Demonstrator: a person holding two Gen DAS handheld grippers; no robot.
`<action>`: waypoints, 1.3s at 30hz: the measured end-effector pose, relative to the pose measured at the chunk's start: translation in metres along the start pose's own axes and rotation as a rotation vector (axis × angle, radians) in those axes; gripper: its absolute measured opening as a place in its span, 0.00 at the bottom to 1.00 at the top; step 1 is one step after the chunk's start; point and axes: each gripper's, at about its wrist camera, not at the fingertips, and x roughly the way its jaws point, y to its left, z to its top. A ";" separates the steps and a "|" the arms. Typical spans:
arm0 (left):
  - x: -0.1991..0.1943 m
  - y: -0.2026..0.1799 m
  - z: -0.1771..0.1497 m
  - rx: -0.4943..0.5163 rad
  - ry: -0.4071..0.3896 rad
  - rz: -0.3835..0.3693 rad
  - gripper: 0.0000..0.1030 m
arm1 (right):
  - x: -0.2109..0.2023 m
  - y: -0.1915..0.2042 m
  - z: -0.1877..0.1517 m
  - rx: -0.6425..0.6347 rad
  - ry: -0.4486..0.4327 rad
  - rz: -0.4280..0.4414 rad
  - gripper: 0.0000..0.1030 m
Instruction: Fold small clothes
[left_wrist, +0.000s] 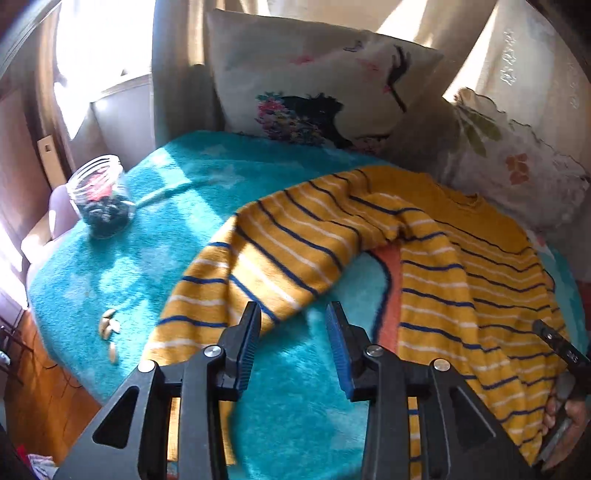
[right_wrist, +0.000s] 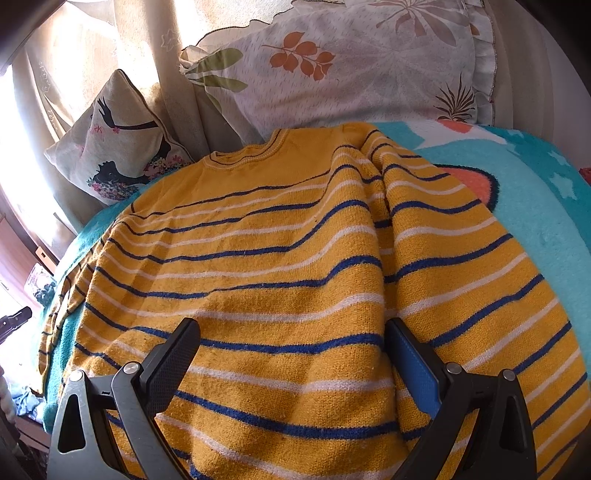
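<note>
A yellow sweater (right_wrist: 280, 236) with blue and white stripes lies spread on a teal blanket (left_wrist: 184, 229), collar toward the pillows. In the left wrist view the sweater (left_wrist: 472, 288) has its left sleeve (left_wrist: 273, 254) stretched out toward my left gripper (left_wrist: 293, 317), which is open and empty just above the sleeve's lower edge. My right gripper (right_wrist: 291, 339) is wide open over the sweater's lower body, holding nothing. The right sleeve (right_wrist: 461, 258) lies along the body's right side. The right gripper's tip also shows in the left wrist view (left_wrist: 557, 343).
A glass jar (left_wrist: 101, 195) with dark contents stands on the blanket's left side, with a few small pale objects (left_wrist: 109, 326) near the edge. A printed cushion (left_wrist: 314, 81) and a floral pillow (right_wrist: 351, 62) stand behind. Wooden floor (left_wrist: 40, 398) lies below left.
</note>
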 end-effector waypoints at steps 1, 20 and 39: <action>0.008 -0.013 -0.004 0.026 0.029 -0.054 0.35 | 0.000 0.000 0.000 0.001 0.000 0.000 0.98; 0.022 -0.013 -0.030 -0.009 0.150 -0.025 0.04 | -0.022 -0.016 -0.003 0.062 -0.092 0.065 0.97; -0.016 -0.035 -0.022 0.049 -0.010 -0.170 0.42 | -0.031 -0.089 0.013 0.027 0.020 -0.296 0.29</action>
